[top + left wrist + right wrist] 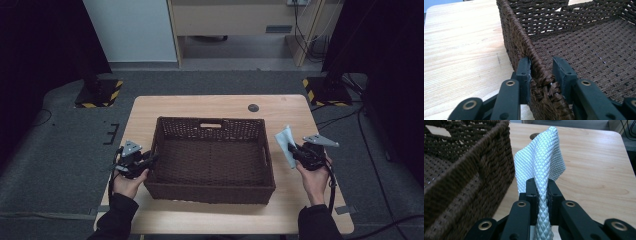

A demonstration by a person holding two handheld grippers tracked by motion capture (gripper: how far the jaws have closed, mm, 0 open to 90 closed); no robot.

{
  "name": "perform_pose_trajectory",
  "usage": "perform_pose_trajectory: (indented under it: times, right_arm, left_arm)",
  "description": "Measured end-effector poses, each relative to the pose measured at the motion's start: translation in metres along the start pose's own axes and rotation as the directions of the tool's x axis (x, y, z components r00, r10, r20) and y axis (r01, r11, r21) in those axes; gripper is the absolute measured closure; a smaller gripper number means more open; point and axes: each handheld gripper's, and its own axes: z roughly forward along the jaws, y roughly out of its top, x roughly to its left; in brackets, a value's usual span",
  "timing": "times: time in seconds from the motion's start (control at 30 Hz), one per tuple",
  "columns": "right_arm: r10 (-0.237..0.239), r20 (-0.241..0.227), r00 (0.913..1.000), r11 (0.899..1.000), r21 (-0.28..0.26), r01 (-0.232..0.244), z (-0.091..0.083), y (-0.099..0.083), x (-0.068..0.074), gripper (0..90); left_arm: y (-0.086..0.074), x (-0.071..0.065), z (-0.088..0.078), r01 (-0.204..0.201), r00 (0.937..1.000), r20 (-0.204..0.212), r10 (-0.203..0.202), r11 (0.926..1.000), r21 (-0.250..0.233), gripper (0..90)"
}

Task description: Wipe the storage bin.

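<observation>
Right gripper (pixel 541 192) pinches a limp, light white cloth (pixel 541 155) above the worktop's right edge beside the wicker basket (pixel 210 192), whose stiff left wall the left gripper (pixel 541 72) straddles, apparently clamping.

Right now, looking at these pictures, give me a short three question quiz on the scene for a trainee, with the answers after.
1. True or false: the right gripper is shut on the pale cloth.
2. Which part of the woven basket sits between the left gripper's jaws? A: its side wall rim. B: its handle slot. C: its floor.
3. Fill in: the cloth hangs outside the basket, over the wooden ____.

Key: 1 true. 2 A. 3 table.
</observation>
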Motion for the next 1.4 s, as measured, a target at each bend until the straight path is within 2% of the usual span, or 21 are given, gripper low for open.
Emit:
perform_pose_trajectory:
  times: [0.17, 0.2, 0.27, 0.33, 0.43, 0.47, 0.5, 0.57, 0.6, 0.67, 0.8, 0.83, 0.9, 0.97, 1.0, 1.03, 1.13, 1.17, 1.2, 1.27, 1.4]
  right_arm:
    - [-0.015, 0.010, 0.9998, 1.000, 0.003, 0.015, 0.015, 0.008, 0.005, 83.1]
    - [-0.017, 0.010, 0.9998, 1.000, -0.004, 0.017, 0.026, 0.013, 0.008, 83.1]
    - [-0.018, 0.010, 0.9998, 1.000, -0.005, 0.018, 0.029, 0.015, 0.010, 83.1]
    - [-0.038, 0.001, 0.9993, 0.999, 0.001, 0.038, 0.041, 0.016, 0.014, 83.1]
    - [-0.052, -0.039, 0.9979, 0.998, 0.017, 0.053, 0.053, 0.013, 0.017, 83.2]
    - [-0.078, -0.072, 0.9943, 0.997, 0.018, 0.080, 0.057, 0.010, 0.019, 83.3]
    - [-0.078, -0.072, 0.9943, 0.997, 0.018, 0.080, 0.057, 0.010, 0.019, 83.3]
    - [-0.068, -0.112, 0.9914, 0.998, 0.012, 0.069, 0.058, 0.007, 0.019, 83.4]
    - [-0.074, -0.146, 0.9865, 0.997, 0.017, 0.077, 0.061, 0.004, 0.018, 83.4]
    - [-0.081, -0.154, 0.9847, 0.996, 0.022, 0.086, 0.062, 0.002, 0.018, 83.4]
    - [-0.098, -0.173, 0.9801, 0.986, 0.118, 0.119, 0.075, -0.009, 0.024, 83.5]
    - [-0.098, -0.173, 0.9801, 0.986, 0.118, 0.119, 0.075, -0.009, 0.024, 83.5]
    - [-0.112, -0.168, 0.9794, 0.979, 0.153, 0.138, 0.081, -0.013, 0.026, 83.5]
    - [-0.100, -0.163, 0.9816, 0.977, 0.169, 0.127, 0.084, -0.014, 0.027, 83.5]
    - [-0.077, -0.165, 0.9833, 0.978, 0.182, 0.107, 0.087, -0.015, 0.028, 83.5]
    - [-0.076, -0.172, 0.9821, 0.976, 0.186, 0.108, 0.087, -0.016, 0.028, 83.5]
    - [-0.062, -0.177, 0.9822, 0.985, 0.150, 0.090, 0.080, -0.010, 0.023, 83.6]
    - [-0.043, -0.181, 0.9826, 0.996, 0.076, 0.057, 0.069, -0.002, 0.018, 83.6]
    - [-0.043, -0.181, 0.9826, 0.996, 0.076, 0.057, 0.069, -0.002, 0.018, 83.6]
    - [-0.040, -0.194, 0.9801, 0.999, 0.001, 0.041, 0.057, 0.007, 0.014, 83.6]
    - [-0.067, -0.219, 0.9733, 0.992, -0.115, 0.042, 0.040, 0.022, 0.015, 83.6]
  left_arm:
    - [0.000, -0.001, 0.000, 0.002, 1.0000, -0.007, -0.002, 1.0000, 0.001, 67.4]
    - [0.000, -0.001, 0.000, 0.003, 1.0000, -0.007, -0.003, 1.0000, 0.003, 67.4]
    - [0.000, -0.001, 0.000, 0.001, 1.0000, -0.007, -0.001, 1.0000, 0.002, 67.4]
    - [0.000, -0.001, 0.000, -0.001, 1.0000, -0.008, 0.001, 1.0000, 0.003, 67.3]
    - [0.000, -0.001, 0.000, 0.000, 1.0000, -0.007, 0.000, 1.0000, 0.002, 67.3]
    - [0.000, -0.001, 0.000, 0.000, 1.0000, -0.007, 0.000, 1.0000, 0.003, 67.1]
    - [0.000, -0.001, 0.000, 0.001, 1.0000, -0.006, -0.001, 1.0000, 0.004, 67.1]
    - [0.000, -0.001, 0.000, 0.000, 1.0000, -0.007, 0.000, 1.0000, 0.003, 67.1]
    - [0.000, -0.001, 0.000, 0.001, 1.0000, -0.006, -0.001, 1.0000, 0.003, 67.0]
    - [0.000, -0.001, 0.000, 0.001, 1.0000, -0.005, -0.001, 1.0000, 0.001, 66.9]
    - [0.000, 0.000, 0.000, -0.002, 1.0000, -0.005, 0.002, 1.0000, 0.000, 66.7]
    - [0.000, 0.000, 0.000, -0.002, 1.0000, -0.005, 0.002, 1.0000, 0.000, 66.7]
    - [0.000, 0.000, 0.000, -0.002, 1.0000, -0.004, 0.002, 1.0000, 0.000, 66.7]
    - [0.000, 0.000, 0.000, 0.000, 1.0000, -0.004, 0.000, 1.0000, 0.001, 66.7]
    - [0.000, 0.000, 0.000, 0.001, 1.0000, -0.004, -0.001, 1.0000, 0.001, 66.7]
    - [0.000, 0.000, 0.000, 0.002, 1.0000, -0.004, -0.002, 1.0000, 0.001, 66.7]
    - [0.000, 0.000, 0.000, 0.006, 1.0000, -0.003, -0.006, 1.0000, -0.001, 66.8]
    - [0.000, 0.000, 0.000, 0.006, 1.0000, -0.003, -0.006, 1.0000, 0.000, 66.8]
    - [0.000, 0.000, 0.001, 0.007, 1.0000, -0.003, -0.007, 1.0000, 0.000, 66.8]
    - [0.000, 0.000, 0.001, 0.009, 1.0000, -0.002, -0.009, 1.0000, 0.000, 66.9]
    - [0.000, -0.001, 0.001, 0.009, 0.9999, -0.007, -0.009, 1.0000, 0.001, 67.1]
